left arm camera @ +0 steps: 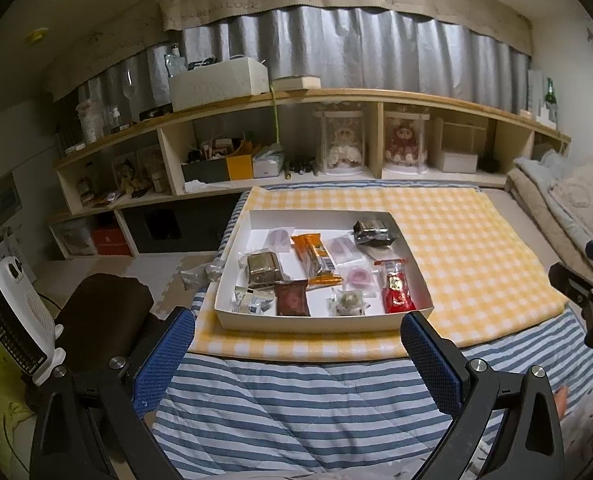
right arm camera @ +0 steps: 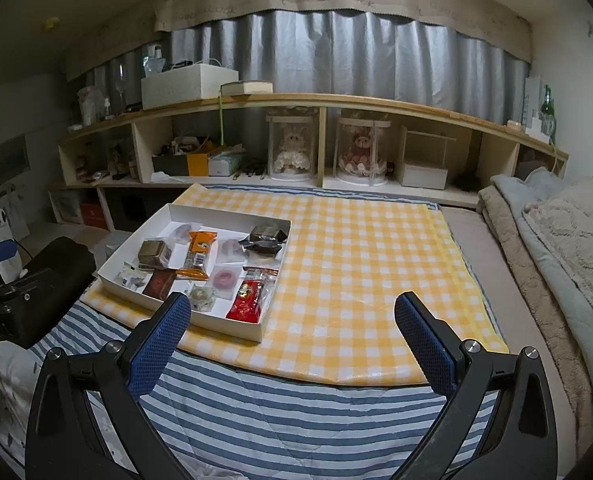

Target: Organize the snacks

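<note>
A white shallow box (left arm camera: 256, 322) (right arm camera: 232, 326) sits on a yellow checked cloth (left arm camera: 456, 248) (right arm camera: 356, 248) and holds several wrapped snacks: a red packet (left arm camera: 396, 294) (right arm camera: 248, 300), an orange packet (left arm camera: 314, 258) (right arm camera: 198, 254), a dark foil packet (left arm camera: 372, 232) (right arm camera: 264, 240), a brown packet (left arm camera: 292, 298) and a square brown block (left arm camera: 262, 270). My left gripper (left arm camera: 298, 346) is open and empty, just in front of the box. My right gripper (right arm camera: 292, 330) is open and empty, near the box's front right corner.
A blue striped quilt (left arm camera: 296, 400) (right arm camera: 276, 420) lies under the cloth. A long wooden shelf (left arm camera: 336, 96) with dolls and boxes runs along the back. A white heater (left arm camera: 12, 312) stands at left. Folded blankets (right arm camera: 556, 248) lie at right.
</note>
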The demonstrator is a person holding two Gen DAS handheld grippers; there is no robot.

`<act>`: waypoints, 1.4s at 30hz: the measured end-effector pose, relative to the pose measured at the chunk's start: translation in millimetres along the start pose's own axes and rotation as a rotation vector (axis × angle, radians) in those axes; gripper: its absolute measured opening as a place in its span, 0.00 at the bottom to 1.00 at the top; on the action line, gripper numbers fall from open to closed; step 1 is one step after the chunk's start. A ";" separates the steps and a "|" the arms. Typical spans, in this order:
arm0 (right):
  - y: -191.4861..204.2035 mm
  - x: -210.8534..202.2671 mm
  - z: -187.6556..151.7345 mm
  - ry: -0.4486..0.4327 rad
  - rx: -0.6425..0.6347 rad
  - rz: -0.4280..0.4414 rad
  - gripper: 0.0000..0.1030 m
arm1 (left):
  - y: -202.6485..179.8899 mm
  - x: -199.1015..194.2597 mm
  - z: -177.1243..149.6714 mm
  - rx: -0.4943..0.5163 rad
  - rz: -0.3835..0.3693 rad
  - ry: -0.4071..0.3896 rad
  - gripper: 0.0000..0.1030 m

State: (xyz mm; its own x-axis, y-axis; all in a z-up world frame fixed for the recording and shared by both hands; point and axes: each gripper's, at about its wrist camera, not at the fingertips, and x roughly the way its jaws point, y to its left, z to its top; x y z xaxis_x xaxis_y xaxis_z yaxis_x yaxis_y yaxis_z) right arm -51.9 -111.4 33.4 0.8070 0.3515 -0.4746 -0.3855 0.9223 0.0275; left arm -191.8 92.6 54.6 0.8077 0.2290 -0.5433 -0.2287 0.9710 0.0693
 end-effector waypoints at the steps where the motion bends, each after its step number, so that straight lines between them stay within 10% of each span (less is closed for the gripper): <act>1: 0.2 -0.1 0.0 0.001 0.000 0.000 1.00 | -0.4 -0.8 -0.6 -0.001 0.001 -0.001 1.00; 42: -1.5 -4.0 4.7 -0.016 -0.015 -0.002 1.00 | -8.8 -12.6 -6.5 -0.009 0.006 -0.025 1.00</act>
State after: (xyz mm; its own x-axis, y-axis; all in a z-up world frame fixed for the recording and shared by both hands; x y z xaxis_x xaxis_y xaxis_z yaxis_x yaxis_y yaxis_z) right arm -52.5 -113.4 39.5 0.8147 0.3520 -0.4608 -0.3902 0.9206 0.0134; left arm -203.5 80.8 55.4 0.8198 0.2363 -0.5216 -0.2383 0.9690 0.0646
